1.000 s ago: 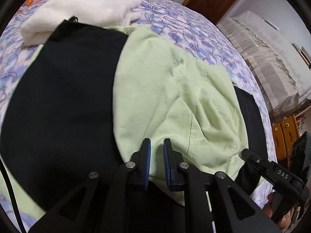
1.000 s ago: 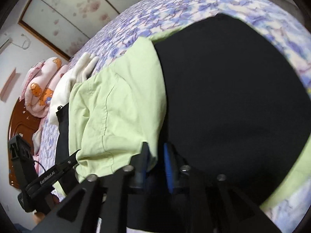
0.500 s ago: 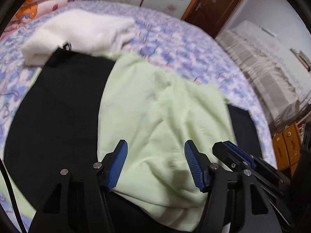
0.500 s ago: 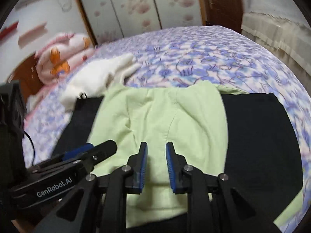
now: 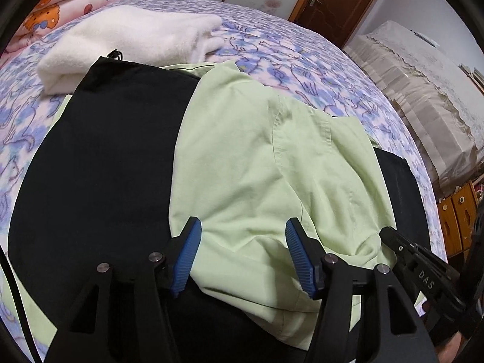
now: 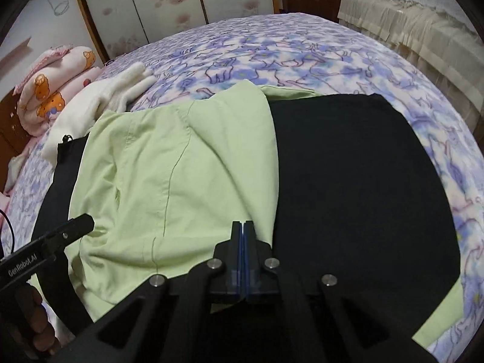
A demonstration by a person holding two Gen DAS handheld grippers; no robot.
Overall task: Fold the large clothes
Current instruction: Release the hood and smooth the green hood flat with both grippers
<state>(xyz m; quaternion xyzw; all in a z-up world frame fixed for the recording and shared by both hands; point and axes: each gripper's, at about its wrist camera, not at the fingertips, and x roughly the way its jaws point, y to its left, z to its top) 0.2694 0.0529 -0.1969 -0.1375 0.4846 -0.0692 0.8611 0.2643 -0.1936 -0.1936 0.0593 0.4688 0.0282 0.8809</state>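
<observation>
One white towel crowds your black cloth's far corner. Green garment lies rumpled; your left gripper gapes, right gripper is clenched empty.

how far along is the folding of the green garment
Partly done: the light green garment has a section folded inward across the black panel. The left gripper is open above its near edge; the right gripper is shut, apparently empty. Further folds remain.
</observation>
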